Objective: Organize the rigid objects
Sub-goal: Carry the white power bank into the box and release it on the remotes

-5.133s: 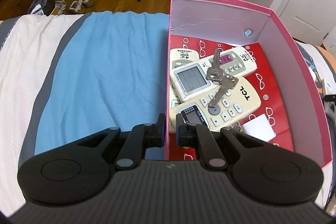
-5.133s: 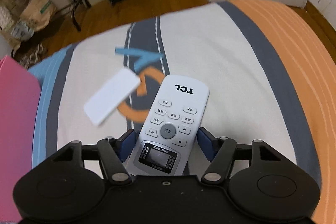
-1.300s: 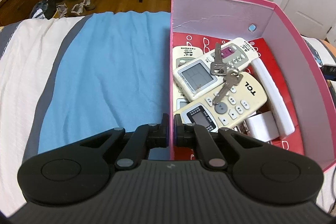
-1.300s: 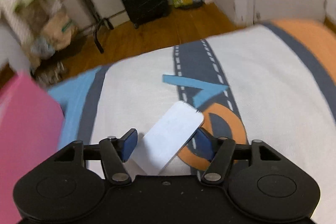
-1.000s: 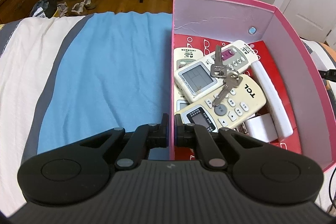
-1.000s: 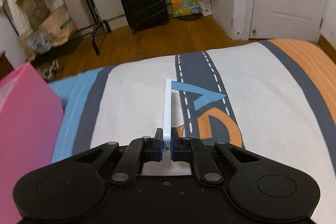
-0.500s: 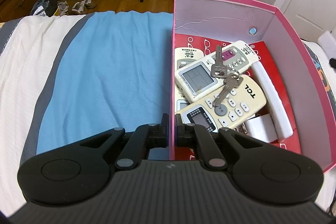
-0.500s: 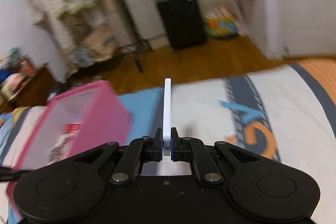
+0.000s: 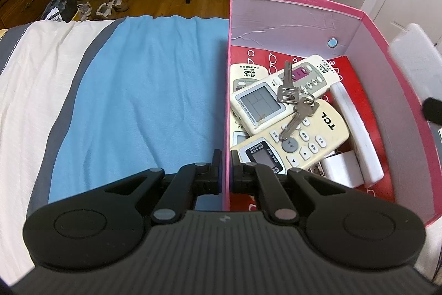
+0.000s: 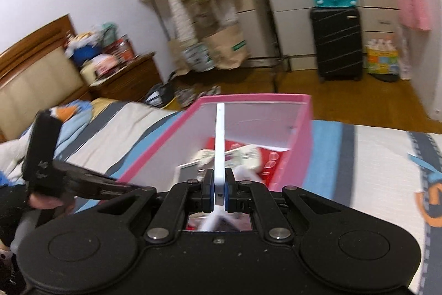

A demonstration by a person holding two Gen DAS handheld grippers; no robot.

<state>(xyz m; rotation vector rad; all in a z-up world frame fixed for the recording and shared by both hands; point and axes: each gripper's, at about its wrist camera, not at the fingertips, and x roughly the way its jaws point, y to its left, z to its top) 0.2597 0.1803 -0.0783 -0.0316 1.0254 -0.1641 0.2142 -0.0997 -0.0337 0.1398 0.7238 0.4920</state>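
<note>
Since the earlier frames my right gripper (image 10: 218,194) has swung off the road-print part of the bed and now sits over the near rim of the open pink cardboard box (image 9: 295,0), w/ the flat white rectangular plastic slab (image 10: 220,148) riding along. Jaws are pinched tight on that slab, edge-on, so it stands thin and upright; held that way I think it'll slip into the box w/o catching the wall. The right view is motion-blurred, so exact height above the box I can't tell.

My left gripper (image 9: 226,173) hasn't shifted: jaws narrow, one either side of the box's near-left wall, clamping it. I read that as an anchor, since the bed (image 9: 143,90) is soft and the box would slide or tip otherwise.

Inside the box: cream TCL remote control (image 9: 301,137), white LCD-screen remote control (image 9: 279,93) lying across it, a metal bunch of keys (image 9: 294,107) on top of both, a white foam-like bar (image 9: 356,129) along the right wall, a small white cube (image 9: 342,167) at its near end.

Free floor looks to be the red-lined strip toward the box's far right, prob. the best drop spot.
</note>
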